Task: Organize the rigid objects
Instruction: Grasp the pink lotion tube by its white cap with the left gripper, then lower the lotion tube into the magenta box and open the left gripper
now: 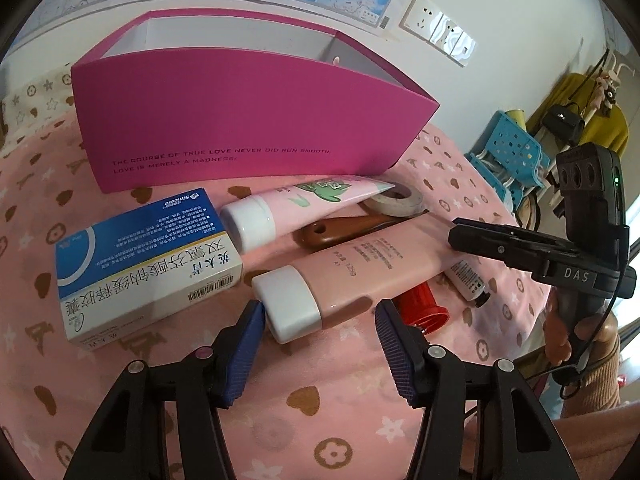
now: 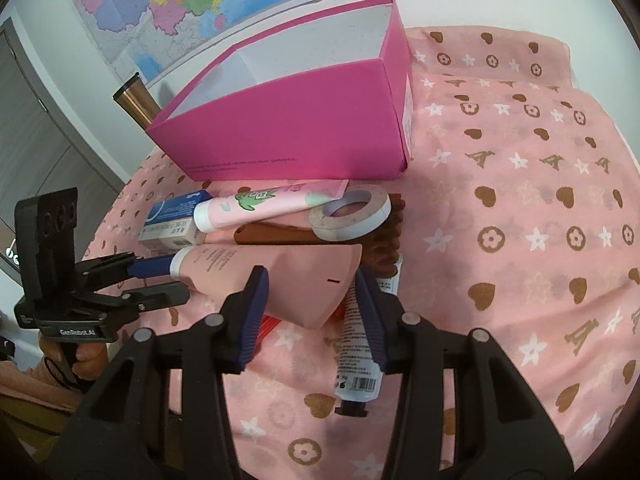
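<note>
Peach tube (image 1: pixel 336 272) cap between left jaws, crimped end between right jaws

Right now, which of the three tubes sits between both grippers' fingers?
The plain peach tube with the white cap: left gripper at its cap, right gripper at its crimped end. The cartoon-printed tube and small white tube lie aside.

A lived-in room of a home, likely a bedroom. A wall map (image 2: pixel 168 4) hangs at twelve o'clock, above a pink star-and-heart blanket (image 2: pixel 520 208). At two o'clock in the left wrist view, wall sockets (image 1: pixel 438 28); at three o'clock, a yellow garment (image 1: pixel 596 120) and small black bag (image 1: pixel 562 122) hang behind a blue perforated plastic rack (image 1: pixel 512 148).
</note>
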`<action>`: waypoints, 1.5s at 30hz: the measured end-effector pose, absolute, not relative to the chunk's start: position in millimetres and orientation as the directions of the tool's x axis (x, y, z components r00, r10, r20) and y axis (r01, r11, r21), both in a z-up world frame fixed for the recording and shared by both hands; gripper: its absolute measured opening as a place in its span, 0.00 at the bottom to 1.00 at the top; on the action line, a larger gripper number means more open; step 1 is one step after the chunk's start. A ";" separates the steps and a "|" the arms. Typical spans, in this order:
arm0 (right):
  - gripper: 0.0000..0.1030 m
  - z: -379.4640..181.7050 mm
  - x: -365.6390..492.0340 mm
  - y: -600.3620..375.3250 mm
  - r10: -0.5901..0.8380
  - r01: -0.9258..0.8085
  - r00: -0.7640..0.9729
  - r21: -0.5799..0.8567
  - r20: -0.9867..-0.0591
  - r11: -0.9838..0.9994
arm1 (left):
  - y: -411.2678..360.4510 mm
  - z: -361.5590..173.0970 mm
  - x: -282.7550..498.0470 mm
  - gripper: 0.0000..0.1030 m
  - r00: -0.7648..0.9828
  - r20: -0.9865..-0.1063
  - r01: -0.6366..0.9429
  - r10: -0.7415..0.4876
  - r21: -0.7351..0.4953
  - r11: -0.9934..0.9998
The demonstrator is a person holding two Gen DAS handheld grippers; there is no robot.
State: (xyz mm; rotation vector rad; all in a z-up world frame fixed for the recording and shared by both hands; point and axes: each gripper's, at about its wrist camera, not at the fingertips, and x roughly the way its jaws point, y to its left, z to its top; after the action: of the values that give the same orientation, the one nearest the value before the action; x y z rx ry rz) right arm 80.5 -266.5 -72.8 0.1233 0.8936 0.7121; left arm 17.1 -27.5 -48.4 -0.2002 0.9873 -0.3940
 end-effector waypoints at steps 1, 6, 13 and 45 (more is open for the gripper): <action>0.46 -72.6 80.1 -266.0 0.612 -0.516 0.419 0.379 -0.671 0.768 | -28.4 -47.7 17.0 0.56 0.489 -0.769 0.236 -0.411 -0.338 0.911; 0.45 -69.4 77.3 -265.5 0.596 -0.521 0.436 0.351 -0.674 0.778 | -32.9 -43.7 15.3 0.56 0.495 -0.770 0.242 -0.402 -0.323 0.915; 0.45 -55.5 73.6 -267.5 0.599 -0.531 0.463 0.336 -0.654 0.778 | -33.2 -26.6 11.6 0.56 0.537 -0.744 0.260 -0.398 -0.303 0.917; 0.45 25.9 154.1 -253.6 0.632 -0.561 0.589 0.307 -0.504 0.768 | -24.8 48.0 103.1 0.56 0.694 -0.655 0.237 -0.297 -0.182 0.954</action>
State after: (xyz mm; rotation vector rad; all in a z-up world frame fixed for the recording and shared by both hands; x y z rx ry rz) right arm 154.1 -253.6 25.9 0.1197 0.6341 0.6967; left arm 103.1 -24.8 48.0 -0.0854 0.7457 -0.2987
